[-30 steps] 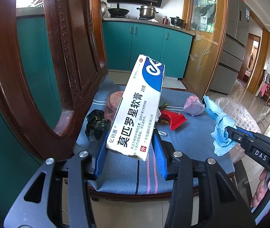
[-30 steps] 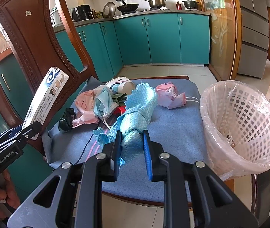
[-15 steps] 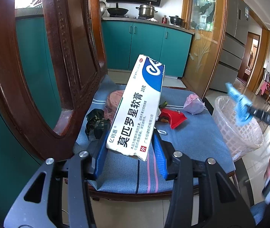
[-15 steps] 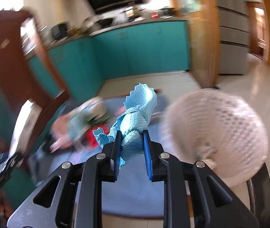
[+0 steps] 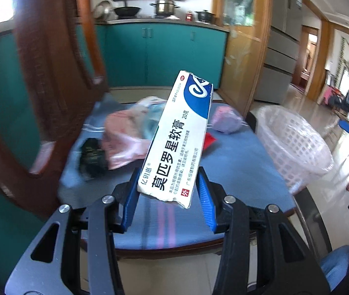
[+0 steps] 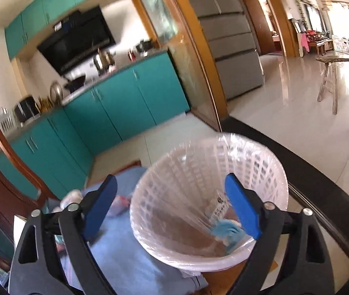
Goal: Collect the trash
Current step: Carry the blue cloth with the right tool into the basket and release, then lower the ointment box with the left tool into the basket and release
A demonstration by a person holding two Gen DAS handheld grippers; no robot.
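Left wrist view first: our left gripper [image 5: 167, 196] has its blue pads closed against the lower end of a white and blue ointment box [image 5: 176, 142], which tilts up and to the right above the blue seat cushion [image 5: 235, 172]. Beyond it lie a pink bag [image 5: 122, 142], a black wad [image 5: 92, 154] and a pink bundle [image 5: 226, 121]. Right wrist view: our right gripper [image 6: 172, 209] gapes wide with nothing between its pads, hovering over the lined white basket [image 6: 260, 164]. A crumpled blue cloth [image 6: 226, 229] lies at the basket's bottom. Teal cabinets [image 6: 115, 105] stand behind.
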